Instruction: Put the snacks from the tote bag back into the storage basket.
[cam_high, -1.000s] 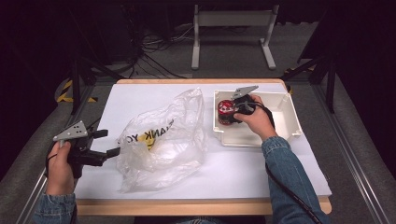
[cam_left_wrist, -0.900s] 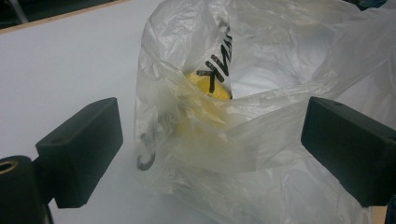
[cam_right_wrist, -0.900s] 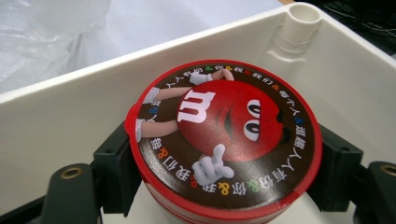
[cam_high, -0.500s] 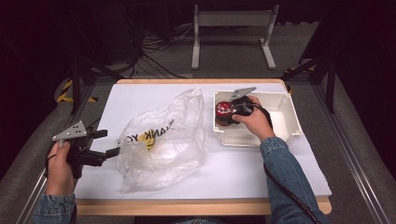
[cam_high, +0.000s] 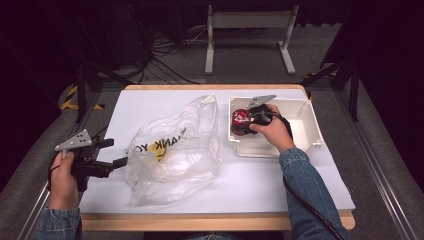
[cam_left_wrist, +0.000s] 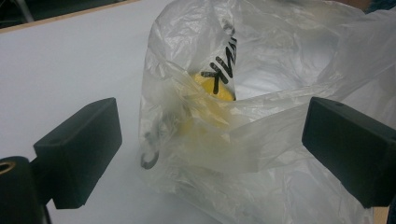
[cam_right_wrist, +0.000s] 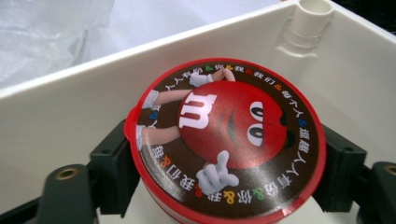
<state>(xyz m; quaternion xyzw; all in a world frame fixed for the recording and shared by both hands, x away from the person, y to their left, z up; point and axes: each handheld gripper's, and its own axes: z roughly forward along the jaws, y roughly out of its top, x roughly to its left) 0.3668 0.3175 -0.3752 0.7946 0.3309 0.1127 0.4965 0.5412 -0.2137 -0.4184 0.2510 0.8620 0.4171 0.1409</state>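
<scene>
A round red candy tub (cam_right_wrist: 224, 144) sits in the left end of a white plastic bin (cam_high: 305, 125), right of centre in the high view. Its lid shows the red M&M's character with a white "m", white gloves and a ring of coloured Chinese characters on brown. The right gripper (cam_high: 248, 121) has its jaws on either side of the tub, against its rim; they have just been opening a little. At lower left, the left gripper (cam_high: 116, 154) stands with jaws wide apart, a fold of the clear plastic bag (cam_high: 175, 150) between them, untouched. The bag bears black "THANK YOU" lettering and a yellow patch.
</scene>
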